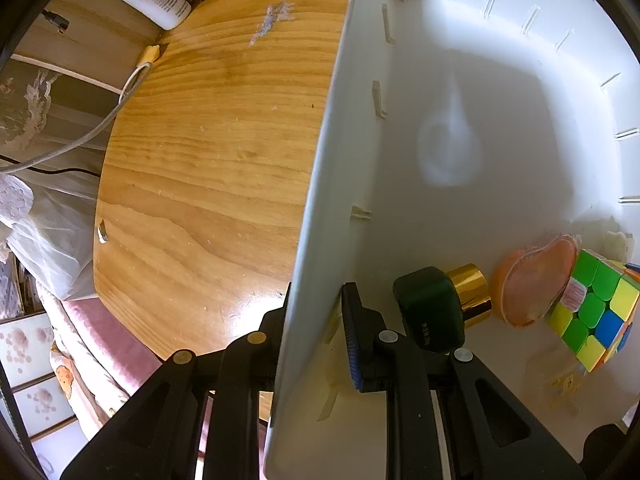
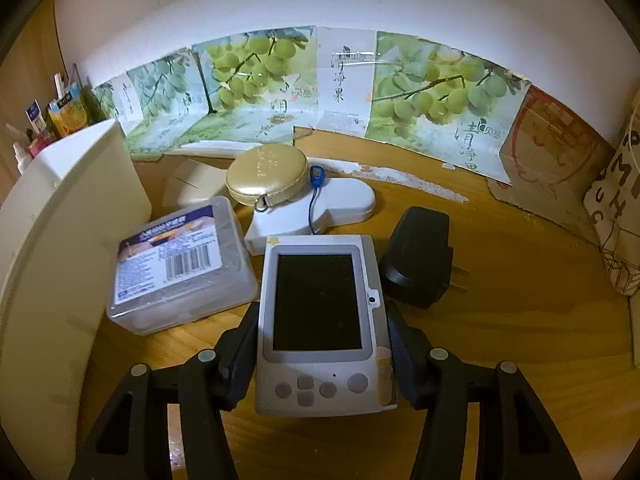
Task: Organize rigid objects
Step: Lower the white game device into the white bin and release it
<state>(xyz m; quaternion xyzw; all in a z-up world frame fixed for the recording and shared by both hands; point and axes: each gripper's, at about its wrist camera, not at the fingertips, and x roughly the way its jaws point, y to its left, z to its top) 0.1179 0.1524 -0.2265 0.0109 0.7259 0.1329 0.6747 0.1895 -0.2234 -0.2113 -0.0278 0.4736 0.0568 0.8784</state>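
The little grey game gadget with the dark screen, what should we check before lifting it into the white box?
1. Right gripper around the grey handheld device with dark screen: ok, its fingers sit at both sides.
2. Grip firm: cannot tell; contact seems made, tightness unclear.
3. Lift path: ok, the clear plastic case with barcode label and the black plug adapter lie beside it, not on it.
4. White plastic bin steadied: ok, left gripper clamps its wall.
5. Room inside: ok, the colourful puzzle cube and the green and gold bottle fill one end only.
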